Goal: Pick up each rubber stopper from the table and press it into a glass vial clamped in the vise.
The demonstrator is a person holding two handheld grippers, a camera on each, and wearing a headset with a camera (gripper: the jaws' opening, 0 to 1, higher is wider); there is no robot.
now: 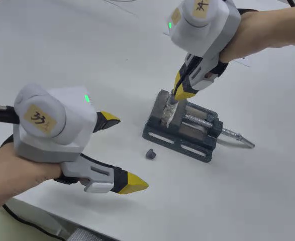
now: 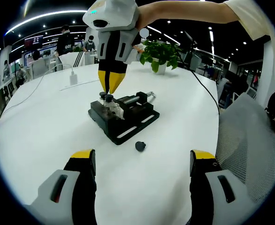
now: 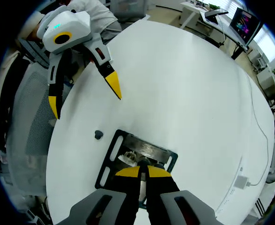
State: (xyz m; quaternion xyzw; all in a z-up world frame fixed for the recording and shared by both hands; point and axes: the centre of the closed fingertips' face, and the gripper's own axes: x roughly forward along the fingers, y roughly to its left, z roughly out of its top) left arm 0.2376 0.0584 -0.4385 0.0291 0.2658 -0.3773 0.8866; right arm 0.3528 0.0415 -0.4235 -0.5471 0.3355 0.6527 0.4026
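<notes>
Two hand-held grippers are in play. Nearest us, the left hand-held gripper [image 1: 122, 151] hangs low over the white tabletop [image 1: 87, 50], its yellow-tipped jaws spread wide with nothing between them. Just ahead of those tips, and a little toward the vise, lies the small dark-grey rubber stopper [image 1: 150, 154], alone on the tabletop and touching nothing. In the left gripper view the stopper [image 2: 140, 146] sits almost dead centre between the open jaws, slightly forward of them.

The danger there looks plain. It is a tiny, rounded piece, and if the pointed tips pinch it off-centre, it could squirt out sideways or roll away.

Just beyond the stopper stands the dark metal bench vise [image 1: 182, 128], with a clear glass vial [image 1: 169, 114] clamped upright in its mouth. The right hand-held gripper [image 1: 179, 94] points straight down onto the top of that vial. Its jaws are closed to a sliver, and I cannot tell whether a stopper is pinched between them. In the right gripper view the tips [image 3: 144, 171] sit right over the vise [image 3: 110, 161].

The trouble here would be a push off the vial's axis, which could seat a stopper crooked or crack the glass.
</notes>
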